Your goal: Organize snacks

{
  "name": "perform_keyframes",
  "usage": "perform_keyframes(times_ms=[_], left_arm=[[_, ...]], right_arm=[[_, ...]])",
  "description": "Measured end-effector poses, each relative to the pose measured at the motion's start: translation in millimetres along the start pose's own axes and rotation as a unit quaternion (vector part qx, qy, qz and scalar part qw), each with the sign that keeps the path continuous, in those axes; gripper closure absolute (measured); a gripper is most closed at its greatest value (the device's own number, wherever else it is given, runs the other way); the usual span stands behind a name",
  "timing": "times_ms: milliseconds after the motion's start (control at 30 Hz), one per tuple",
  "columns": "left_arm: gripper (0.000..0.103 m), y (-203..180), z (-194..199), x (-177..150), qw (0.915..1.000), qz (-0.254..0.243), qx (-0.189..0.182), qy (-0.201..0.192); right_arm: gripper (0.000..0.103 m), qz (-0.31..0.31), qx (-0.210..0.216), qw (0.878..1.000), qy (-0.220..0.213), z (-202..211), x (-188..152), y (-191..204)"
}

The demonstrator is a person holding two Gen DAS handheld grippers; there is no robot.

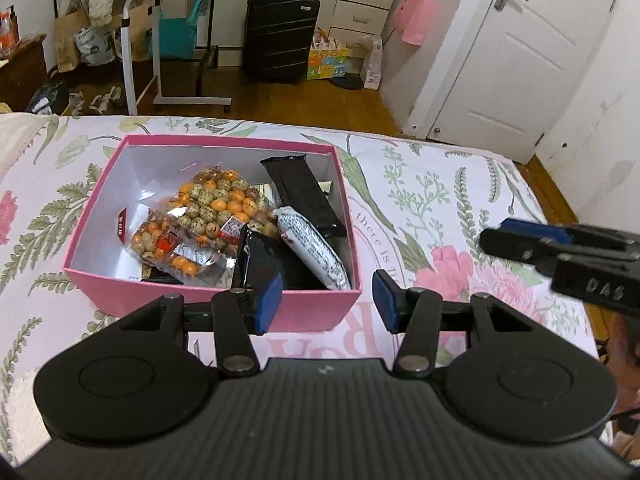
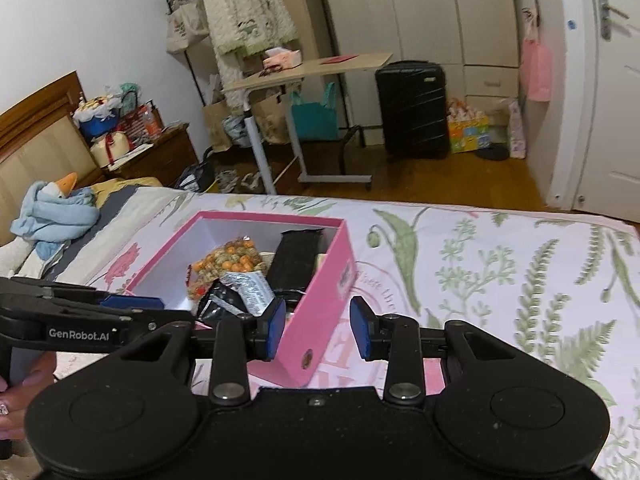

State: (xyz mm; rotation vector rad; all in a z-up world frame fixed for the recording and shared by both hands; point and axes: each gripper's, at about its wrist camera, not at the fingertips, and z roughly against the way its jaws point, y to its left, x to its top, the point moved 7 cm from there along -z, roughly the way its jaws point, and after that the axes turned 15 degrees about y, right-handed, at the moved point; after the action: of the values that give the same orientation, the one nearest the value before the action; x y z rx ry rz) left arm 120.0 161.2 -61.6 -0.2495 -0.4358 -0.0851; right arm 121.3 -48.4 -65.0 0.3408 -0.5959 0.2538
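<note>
Floral-printed bedspread (image 1: 440,184) carries everything you are working with; it is pale with green ferns and pink blooms, and no loose snack lies on the part of it that either camera shows. Toward its far edge and left of centre sits the pink box (image 1: 120,184), lidless, white inside, one corner turned toward you. All the snacks in view are already inside it, so I judge the gathering largely done.

Contents, largest first: a long black wrapped bar (image 1: 304,196) leans against the far right wall; a second black packet (image 1: 256,260) stands at the near wall; a clear bag of orange and speckled coated nuts (image 1: 212,204) lies mid-floor, with a smaller bag of the same (image 1: 168,248) nearer the left wall; a white printed pouch (image 1: 312,244) rests slantwise across the black packets. They lie piled, not ranked, probably dropped in one by one.

Your left gripper (image 1: 326,300) hangs just short of the box's near wall, jaws parted, nothing between the blue pads. Your right gripper (image 2: 318,328) sits beside the box's near right corner, likewise parted and empty. Both tongs are released. A fingertip of yours (image 2: 16,396) shows at the left handle.
</note>
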Motion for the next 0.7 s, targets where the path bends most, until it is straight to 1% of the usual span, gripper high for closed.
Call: perform_keyframes(times_ms=[100, 233, 433, 600, 700], left_arm=[[0.054, -6, 5, -6, 1.0, -0.005, 0.008, 0.001], [0.054, -17, 15, -13, 0.9999, -0.015, 0.007, 0.0], [0.047, -39, 26, -22, 0.9993, -0.036, 0.007, -0.004], [0.04, -55, 30, -27, 0.9983, -0.047, 0.03, -0.016], [0.035, -61, 29, -30, 0.9977, -0.049, 0.041, -0.022]], right_arm=[[0.062, -0.001, -0.016, 1.0, -0.006, 11, -5, -5], [0.061, -0.002, -0.036, 0.999, -0.012, 27, -14, -10], [0.058, -0.003, -0.069, 0.997, -0.015, 45, -31, -15], [0.056, -0.008, -0.08, 0.997, -0.018, 55, -43, -18], [0.05, -0.016, -0.089, 0.996, -0.021, 57, -49, -22]])
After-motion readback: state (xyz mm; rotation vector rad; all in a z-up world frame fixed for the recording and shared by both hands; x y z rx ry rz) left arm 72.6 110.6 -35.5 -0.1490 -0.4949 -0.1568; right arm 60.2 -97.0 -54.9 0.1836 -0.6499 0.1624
